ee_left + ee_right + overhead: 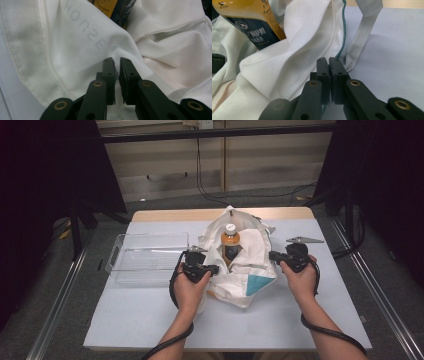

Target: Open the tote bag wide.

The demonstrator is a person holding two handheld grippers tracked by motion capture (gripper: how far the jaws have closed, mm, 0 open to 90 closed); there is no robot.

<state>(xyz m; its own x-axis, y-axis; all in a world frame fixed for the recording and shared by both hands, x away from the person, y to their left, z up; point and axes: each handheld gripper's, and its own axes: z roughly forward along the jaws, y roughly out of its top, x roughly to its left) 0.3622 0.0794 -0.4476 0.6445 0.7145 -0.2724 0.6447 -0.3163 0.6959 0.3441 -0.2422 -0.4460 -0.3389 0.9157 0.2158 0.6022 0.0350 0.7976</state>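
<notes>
Two grippers work at a white cloth bag (pixel 240 270) from opposite sides. The left gripper (pixel 116 65) has its jaws nearly together with only a narrow slit between them, and a fold of the bag's white fabric sits in that slit, so it is pinched on the cloth at the bag's left edge. The right gripper (pixel 329 62) has its jaws pressed together at the bag's rim, right where a teal-stitched seam (pixel 342 37) runs down (whether cloth is actually caught between them I cannot tell for certain, though the hem meets the tips). A white strap (pixel 364 32) of the bag hangs just beside those jaws onto the table.

In the high view the left hand (pixel 190 287) and right hand (pixel 300 280) hold the grippers at either side of the bag's mouth. A bottle (pixel 230 245) of orange liquid with a white cap and dark label stands inside the bag, roughly between them.

Left of the bag lies a clear plastic tray (pixel 145 257), resting on the pale table (pixel 150 320).
</notes>
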